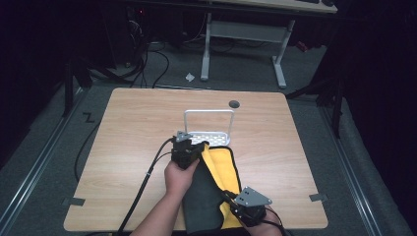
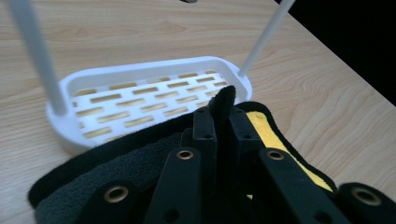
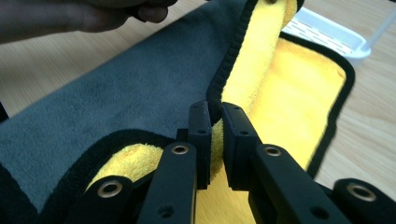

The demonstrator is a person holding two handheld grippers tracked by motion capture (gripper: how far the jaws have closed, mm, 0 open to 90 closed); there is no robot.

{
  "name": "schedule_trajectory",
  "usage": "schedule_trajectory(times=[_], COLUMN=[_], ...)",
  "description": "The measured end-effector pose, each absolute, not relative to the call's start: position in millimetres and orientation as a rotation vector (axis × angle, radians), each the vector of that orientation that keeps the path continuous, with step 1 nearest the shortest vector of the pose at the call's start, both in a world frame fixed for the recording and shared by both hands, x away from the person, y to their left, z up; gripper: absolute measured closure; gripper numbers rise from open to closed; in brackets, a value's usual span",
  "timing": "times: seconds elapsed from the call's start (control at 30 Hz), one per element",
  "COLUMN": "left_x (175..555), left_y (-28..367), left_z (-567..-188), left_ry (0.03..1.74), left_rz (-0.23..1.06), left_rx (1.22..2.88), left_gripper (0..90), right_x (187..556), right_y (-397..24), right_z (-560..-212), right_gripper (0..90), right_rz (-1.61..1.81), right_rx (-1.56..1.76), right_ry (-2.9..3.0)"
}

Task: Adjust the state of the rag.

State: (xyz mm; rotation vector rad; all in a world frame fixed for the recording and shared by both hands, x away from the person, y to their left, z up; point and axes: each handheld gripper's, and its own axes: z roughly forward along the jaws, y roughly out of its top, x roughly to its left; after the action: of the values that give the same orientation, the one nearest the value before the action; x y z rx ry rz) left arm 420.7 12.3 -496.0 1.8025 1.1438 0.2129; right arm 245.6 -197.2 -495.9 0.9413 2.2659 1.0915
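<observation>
On the bench (image 1: 128,147), near edge, both tongs pinch the towel (image 1: 209,196): left tongs (image 1: 193,147) by the white rack (image 1: 209,137), right tongs (image 1: 231,199) nearer. Keep both grips tight, fold evenly, avoid snagging the rack.

The high view is lit from above on the wooden table (image 1: 147,128) alone; the floor and the room around it fall quickly into near black, so the edges hold little detail. The picture is soft and somewhat grainy; shadows under the white rack (image 1: 209,129) are faint. In the left gripper view the light is even and warm; the near black parts are out of focus, the rack sharper. In the right gripper view the yellow cloth (image 3: 285,84) is bright, perhaps slightly overexposed; the hand (image 3: 70,18) at the top is blurred.
</observation>
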Motion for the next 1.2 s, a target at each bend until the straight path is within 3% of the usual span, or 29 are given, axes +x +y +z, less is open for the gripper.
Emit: schedule_trajectory(times=[0.43,0.6,0.67,0.73,0.83,1.2], left_x=[423,424,423,422,420,408], left_y=[-18,-29,-32,-34,-35,-20], left_z=[-498,-499,-499,-500,-500,-500], left_ry=[1.111,1.083,1.052,1.032,1.014,0.990], left_rz=[0.164,0.130,0.114,0.088,0.081,0.108], left_rx=[1.820,1.820,1.807,1.791,1.789,1.804], left_gripper=[82.1,74.3,65.8,55.9,48.9,49.1], right_x=[237,238,239,241,243,246], right_y=[-228,-235,-237,-240,-245,-241], right_z=[-500,-504,-503,-503,-502,-507], right_gripper=[82.6,75.7,69.6,68.7,68.4,68.5], right_rz=[1.071,1.068,1.078,1.092,1.096,1.077], right_rx=[1.039,1.073,1.093,1.121,1.132,1.131], right_ry=[2.241,2.236,2.206,2.192,2.169,2.190])
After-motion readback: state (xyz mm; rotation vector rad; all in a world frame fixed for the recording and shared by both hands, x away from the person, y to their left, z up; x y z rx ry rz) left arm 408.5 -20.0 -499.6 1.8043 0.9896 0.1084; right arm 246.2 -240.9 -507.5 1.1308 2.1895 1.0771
